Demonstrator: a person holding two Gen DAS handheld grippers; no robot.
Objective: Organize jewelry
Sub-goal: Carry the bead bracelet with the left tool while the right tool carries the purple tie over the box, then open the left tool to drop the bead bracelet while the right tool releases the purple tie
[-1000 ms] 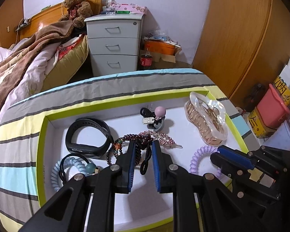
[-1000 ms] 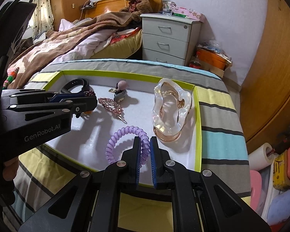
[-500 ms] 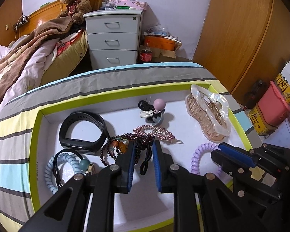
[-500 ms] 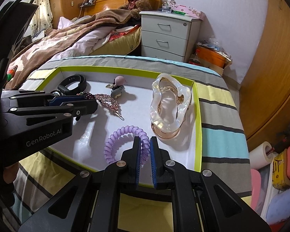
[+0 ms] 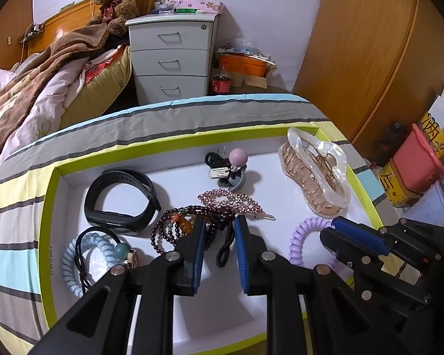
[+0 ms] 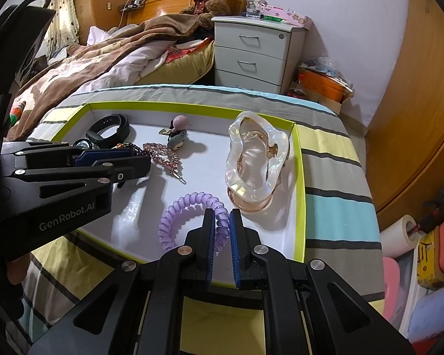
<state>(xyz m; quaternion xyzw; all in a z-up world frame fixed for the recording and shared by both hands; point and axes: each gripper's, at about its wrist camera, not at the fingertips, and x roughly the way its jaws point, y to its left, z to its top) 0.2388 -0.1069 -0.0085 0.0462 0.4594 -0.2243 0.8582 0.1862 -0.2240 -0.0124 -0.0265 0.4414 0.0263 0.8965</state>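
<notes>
Hardly anything has shifted over the last second: both tools sit where they were, and from the left camera I only see the jewelry slide a touch across the picture. Behind my work area is the bed point(image 5: 29, 94) with its rumpled brown blanket, and in front of it the bench point(image 5: 162, 124) under a striped cloth. On it lies the shallow white tray point(image 5: 48, 207) with a lime-green rim, and all the jewelry is inside it. My left hand-held gripper point(image 5: 220, 222) points down at the middle of the tray, its jaws a narrow gap apart. A black cord and part of the dark bead bracelets point(image 5: 165, 230) lie between them, and I cannot tell whether the pads press on either. My right hand-held gripper point(image 6: 222, 216) is at the near right of the tray, clenched on one strand of the purple coil hair tie point(image 6: 174, 216). A big clear hair claw point(image 5: 313, 174) lies by the right rim. The black watch band point(image 5: 115, 220) rests at the far left, and a pale blue coil tie point(image 5: 71, 269) sits nearer me on that side. A sparkly pink hair clip point(image 5: 231, 201) lies just beyond the beads, and a small pink-headed figurine point(image 5: 236, 162) stands by the far wall.
</notes>
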